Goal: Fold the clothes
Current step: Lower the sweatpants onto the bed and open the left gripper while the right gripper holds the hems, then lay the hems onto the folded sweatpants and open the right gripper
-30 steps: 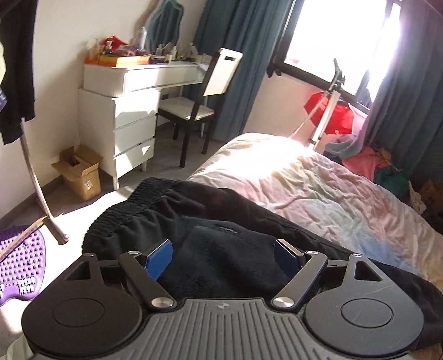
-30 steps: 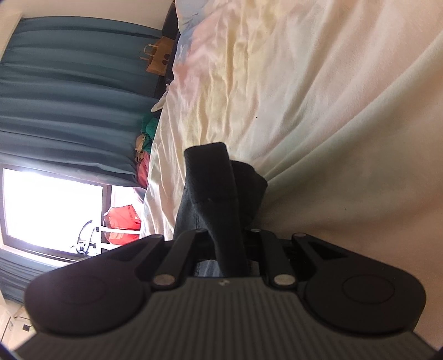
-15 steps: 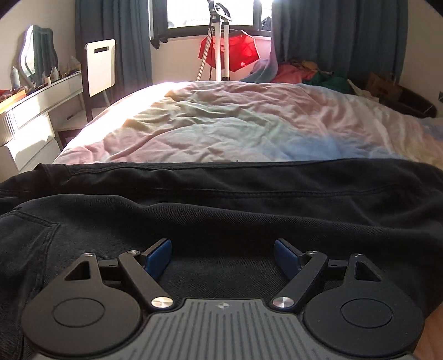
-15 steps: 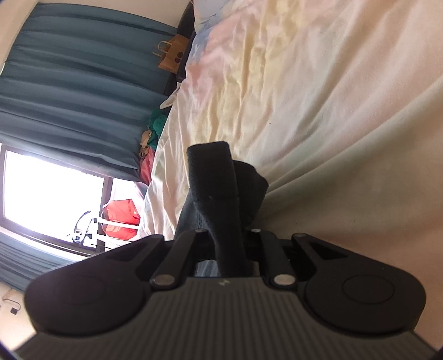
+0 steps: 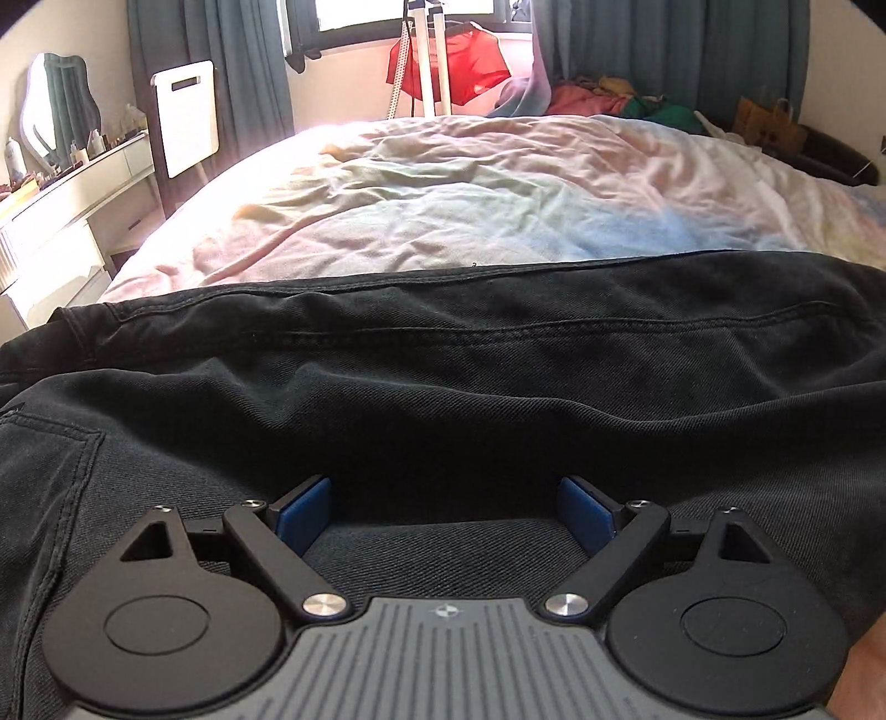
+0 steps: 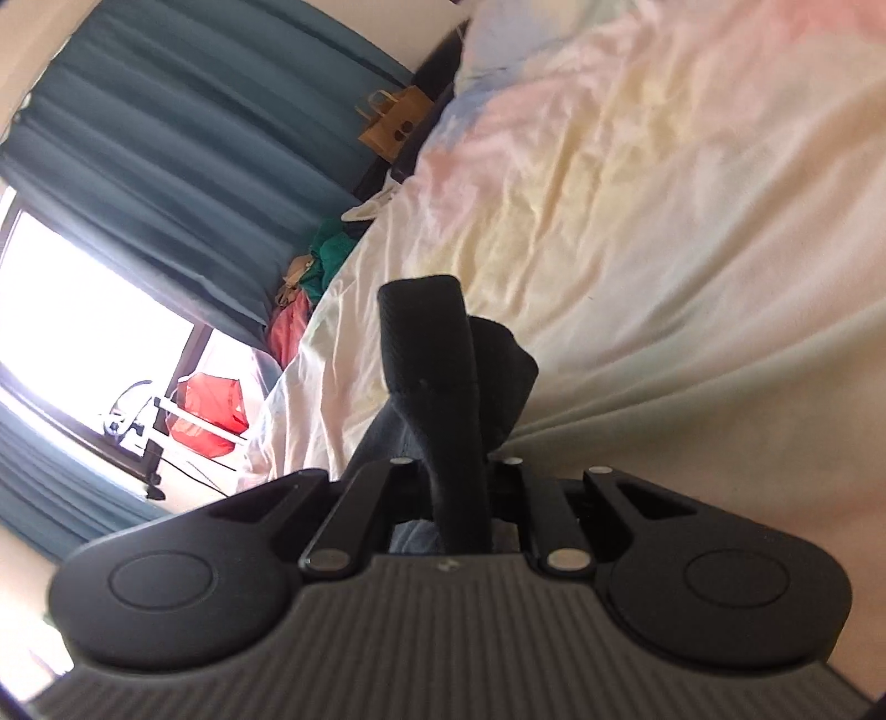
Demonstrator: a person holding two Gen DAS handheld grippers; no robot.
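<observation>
Black trousers (image 5: 443,376) lie spread across the near part of the bed (image 5: 470,199), on top of a crumpled sheet with soft pink, yellow and blue patches. The cloth is dark and thick, with stitched seams running from side to side and a sewn pocket corner at the left.

The left tool (image 5: 443,507) sits low over the trousers. Its two blue pads (image 5: 304,512) stand far apart and they are spreading wider. Black cloth lies under and between them, but the pads do not squeeze it.

The right tool (image 6: 454,471) is turned on its side, so the room looks tipped in its view. Its two fingers are pinched tight on a fold of the black trousers (image 6: 443,387). The fold sticks up and forward out of the tool like a thick dark strip, with more cloth bunched just behind it. The pale sheet (image 6: 664,221) fills the space past the fold.

Far behind the bed hang dark blue-green curtains (image 5: 692,50) beside a bright window (image 6: 83,310). A red cloth (image 5: 465,61) hangs on a white stand under the window. A heap of red and green clothes (image 5: 620,99) lies by the far side of the bed, near a brown paper bag (image 6: 393,124). At the left stand a white bench (image 5: 61,210) with small bottles and a mirror (image 5: 55,105), and a chair with a white back (image 5: 188,111).
</observation>
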